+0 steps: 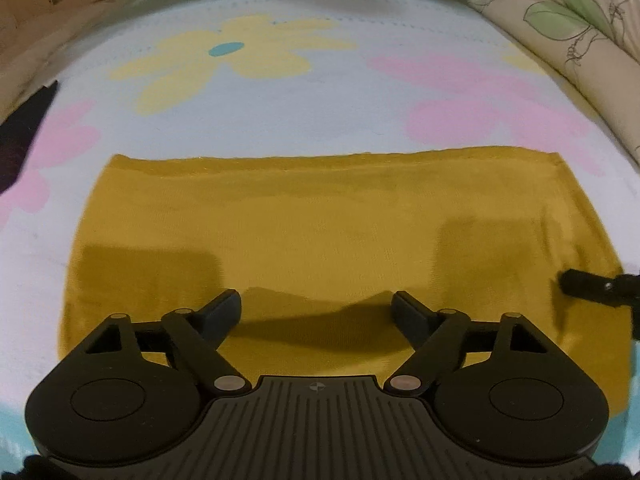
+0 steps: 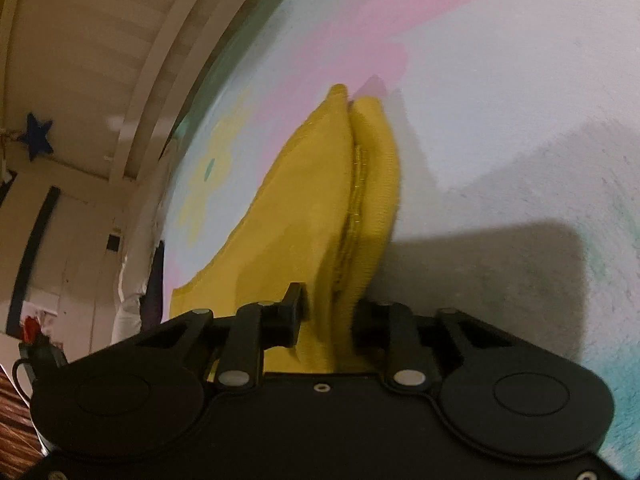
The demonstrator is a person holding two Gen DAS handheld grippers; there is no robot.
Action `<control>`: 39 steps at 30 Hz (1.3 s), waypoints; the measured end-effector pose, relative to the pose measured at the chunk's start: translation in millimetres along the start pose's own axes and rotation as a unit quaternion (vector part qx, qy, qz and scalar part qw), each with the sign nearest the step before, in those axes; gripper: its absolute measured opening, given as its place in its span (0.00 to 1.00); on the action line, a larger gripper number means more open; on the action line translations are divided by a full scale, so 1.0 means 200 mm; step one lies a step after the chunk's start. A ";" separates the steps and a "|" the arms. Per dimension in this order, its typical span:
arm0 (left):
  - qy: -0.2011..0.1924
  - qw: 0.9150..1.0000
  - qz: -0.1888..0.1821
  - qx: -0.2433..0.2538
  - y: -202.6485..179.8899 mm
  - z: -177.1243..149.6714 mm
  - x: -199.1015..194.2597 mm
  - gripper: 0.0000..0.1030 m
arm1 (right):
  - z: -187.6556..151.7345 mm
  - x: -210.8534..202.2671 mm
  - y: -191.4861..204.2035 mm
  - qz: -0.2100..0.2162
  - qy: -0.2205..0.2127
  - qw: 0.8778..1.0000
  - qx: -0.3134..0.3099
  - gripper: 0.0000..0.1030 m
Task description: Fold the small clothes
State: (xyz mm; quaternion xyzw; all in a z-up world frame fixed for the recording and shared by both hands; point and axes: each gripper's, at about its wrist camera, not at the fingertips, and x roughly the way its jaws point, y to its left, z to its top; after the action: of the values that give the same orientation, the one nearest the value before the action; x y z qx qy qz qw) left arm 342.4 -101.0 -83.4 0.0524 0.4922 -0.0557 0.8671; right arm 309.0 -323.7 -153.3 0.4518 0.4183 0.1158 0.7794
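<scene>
Nearest the lens in the right wrist view, the right gripper (image 2: 326, 312) is pinching the mustard garment (image 2: 304, 216) at its side edge, its jaws drawn narrow with a bunched ridge of fabric and a stitched seam standing up between the pads. In the left wrist view, the left gripper (image 1: 316, 310) is hovering over the near edge of the same garment (image 1: 320, 232), its jaws standing wide and, as far as the picture shows, closing on nothing. The garment is lying flat on the flowered sheet (image 1: 280, 120), a hemmed edge running along its far side; the tip of the right gripper (image 1: 576, 282) is showing at the garment's right edge. Beyond the garment a leaf-print pillow (image 1: 580, 40) is lying along the sheet's far right side, and a dark cloth (image 1: 24, 132) is resting off the garment's far left corner. The step in hand appears to be gathering an edge for a fold. The next move is probably calling for the left jaws to close on the near edge, then for both hands to carry the cloth across together, keeping the layers even so that the fold is not twisting.
</scene>
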 end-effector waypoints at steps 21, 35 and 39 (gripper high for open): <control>0.002 0.996 -0.015 -0.091 0.44 0.00 -0.25 0.62 | -0.03 0.00 0.35 -0.021 -0.021 0.997 -0.070 0.26; 0.003 0.989 -0.006 -0.149 0.87 -0.04 -0.25 0.62 | -0.16 0.26 0.65 0.052 -0.005 0.996 -0.068 0.26; 0.000 0.987 -0.003 -0.158 0.96 -0.04 -0.25 0.62 | -0.22 0.36 0.72 0.076 0.010 0.995 -0.060 0.26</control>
State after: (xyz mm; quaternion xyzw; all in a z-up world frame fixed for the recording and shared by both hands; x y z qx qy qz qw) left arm 338.2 92.9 -36.9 -0.0869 0.4952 0.0206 0.8642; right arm 349.3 -174.9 -88.4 0.4340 0.3830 0.2044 0.7894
